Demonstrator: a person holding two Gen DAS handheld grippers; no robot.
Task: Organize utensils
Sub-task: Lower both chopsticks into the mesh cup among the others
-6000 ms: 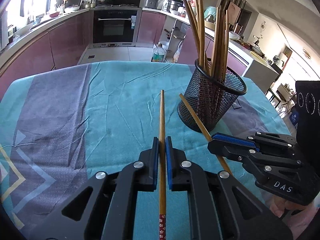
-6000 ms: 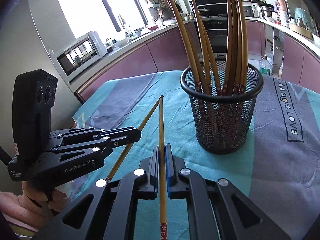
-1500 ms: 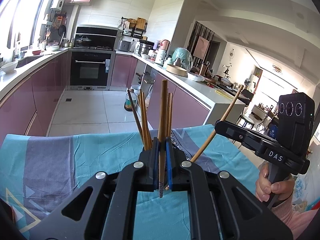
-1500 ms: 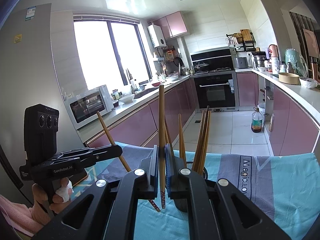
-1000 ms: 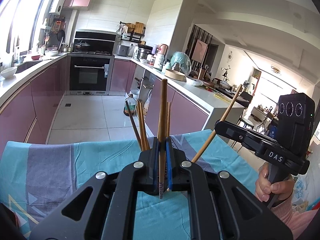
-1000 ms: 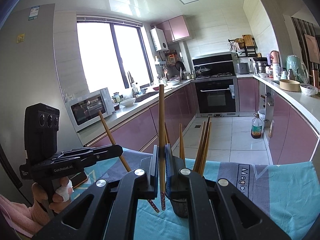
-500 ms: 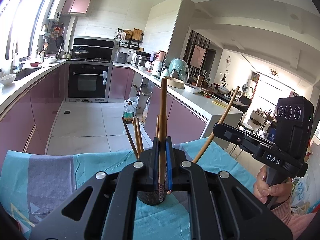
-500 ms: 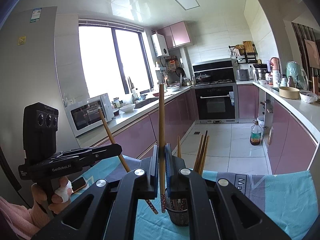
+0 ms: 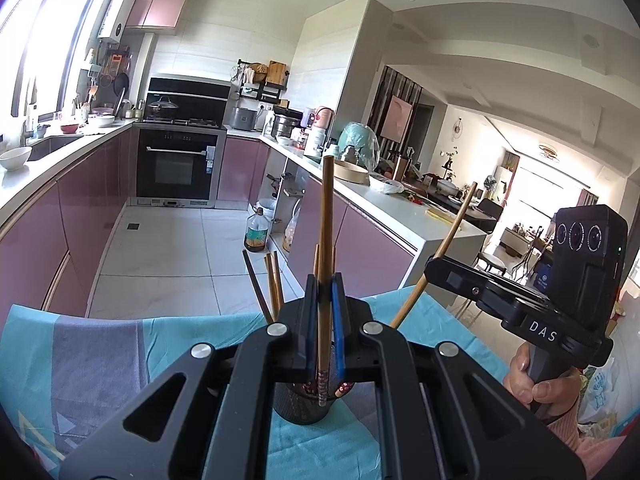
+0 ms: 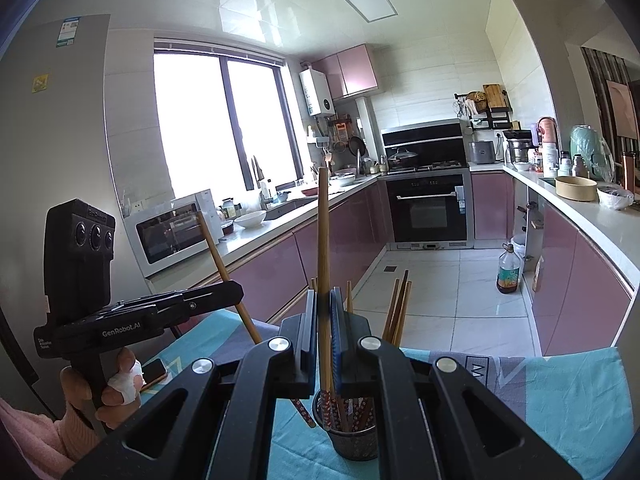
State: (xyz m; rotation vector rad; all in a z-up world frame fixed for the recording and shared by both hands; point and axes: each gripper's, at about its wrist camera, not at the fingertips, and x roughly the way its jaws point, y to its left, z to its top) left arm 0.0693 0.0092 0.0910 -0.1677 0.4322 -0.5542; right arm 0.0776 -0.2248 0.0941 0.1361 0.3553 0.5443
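My left gripper (image 9: 323, 292) is shut on a wooden chopstick (image 9: 326, 216) held upright, its patterned end just above the black mesh holder (image 9: 304, 408). My right gripper (image 10: 323, 308) is shut on another upright chopstick (image 10: 322, 232), its lower end at the rim of the holder (image 10: 356, 440). Several chopsticks (image 10: 396, 308) stand in the holder. Each gripper shows in the other's view: the right one (image 9: 440, 268) at the right, the left one (image 10: 236, 292) at the left, each with its chopstick slanted.
The holder stands on a table with a teal and grey cloth (image 9: 100, 360). A phone (image 10: 152, 368) lies on the cloth at the left. Kitchen counters, an oven (image 9: 176, 164) and an oil bottle (image 10: 509, 268) on the floor lie beyond.
Both grippers have risen a little more above the holder, chopsticks still held upright. The holder now shows lower and smaller in both views.
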